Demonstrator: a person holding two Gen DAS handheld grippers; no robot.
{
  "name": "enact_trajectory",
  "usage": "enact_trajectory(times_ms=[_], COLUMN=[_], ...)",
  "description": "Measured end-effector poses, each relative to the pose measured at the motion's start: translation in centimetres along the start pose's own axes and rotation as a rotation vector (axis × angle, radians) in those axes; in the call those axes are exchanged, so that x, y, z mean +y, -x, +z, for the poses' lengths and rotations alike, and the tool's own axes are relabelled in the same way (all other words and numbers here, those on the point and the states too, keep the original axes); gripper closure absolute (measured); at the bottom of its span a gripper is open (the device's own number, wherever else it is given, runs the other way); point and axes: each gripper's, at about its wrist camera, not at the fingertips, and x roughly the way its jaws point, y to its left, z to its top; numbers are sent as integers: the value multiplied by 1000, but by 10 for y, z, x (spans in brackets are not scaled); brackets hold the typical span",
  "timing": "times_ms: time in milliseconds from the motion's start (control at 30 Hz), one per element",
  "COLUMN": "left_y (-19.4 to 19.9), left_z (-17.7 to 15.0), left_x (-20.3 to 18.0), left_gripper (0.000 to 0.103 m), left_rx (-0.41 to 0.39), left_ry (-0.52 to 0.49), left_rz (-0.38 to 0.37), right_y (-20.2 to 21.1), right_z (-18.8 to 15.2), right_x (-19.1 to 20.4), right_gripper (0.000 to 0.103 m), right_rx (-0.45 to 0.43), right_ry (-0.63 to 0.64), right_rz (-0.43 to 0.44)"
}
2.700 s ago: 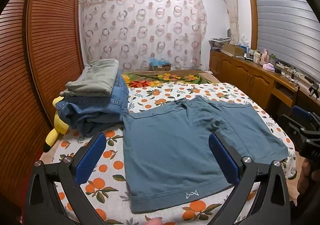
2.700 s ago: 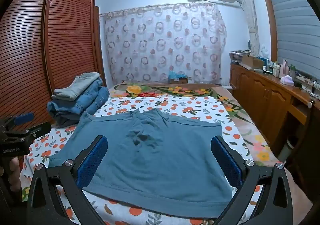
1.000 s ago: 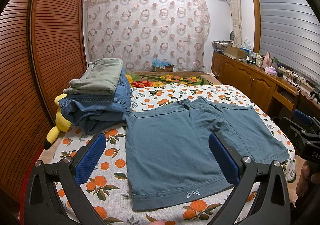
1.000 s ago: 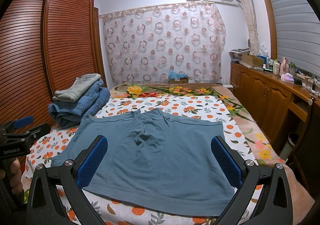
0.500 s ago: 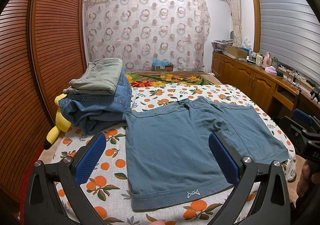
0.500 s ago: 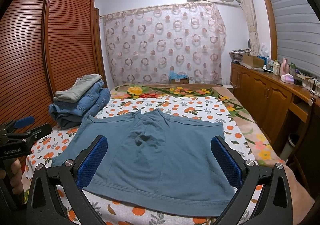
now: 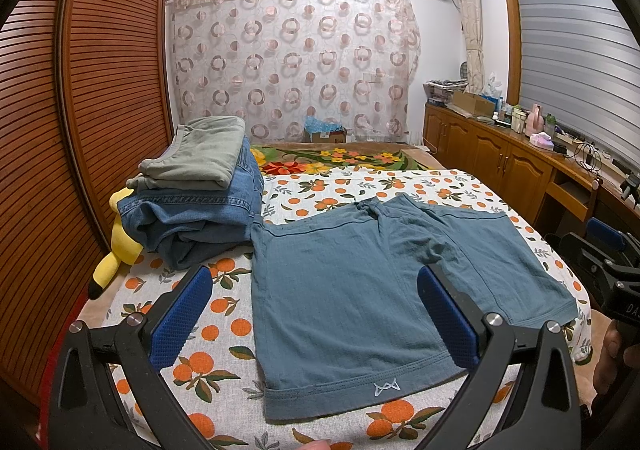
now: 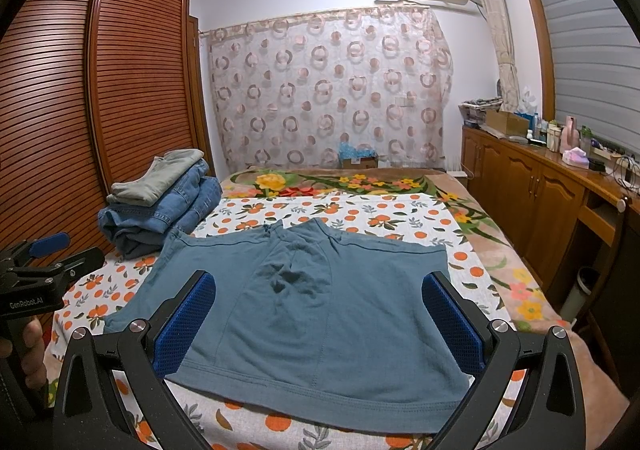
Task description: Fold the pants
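Observation:
Teal-blue shorts lie spread flat on the orange-print bedsheet, waistband toward the far side, both leg hems toward me. They also show in the right wrist view. My left gripper is open and empty, hovering above the left leg near its hem. My right gripper is open and empty, hovering above the right leg hem. Each gripper shows at the edge of the other's view, the right one and the left one.
A stack of folded jeans topped by grey-green pants sits at the bed's left, touching the shorts' waist corner. A yellow plush toy lies beside it. A wooden wardrobe stands left, a cabinet right.
Both grippers have risen and drawn back slightly since 2.7 s ago; in the last second almost nothing has moved. The shorts lie unchanged.

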Motion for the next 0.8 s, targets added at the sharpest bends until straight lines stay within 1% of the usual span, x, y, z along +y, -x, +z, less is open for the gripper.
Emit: enact_trajectory(times_ms=[667,800], left_y=[0,-7], left_z=[0,-5], left_x=[0,8], left_gripper=[0,0], left_rx=[1,24], left_ry=[0,-2], left_rz=[-1,0], right_y=[0,-3], right_z=[-1,-2], right_x=[0,0], right_gripper=[0,0], right_rx=[0,7], right_ry=[0,0], right_rz=[-1,5])
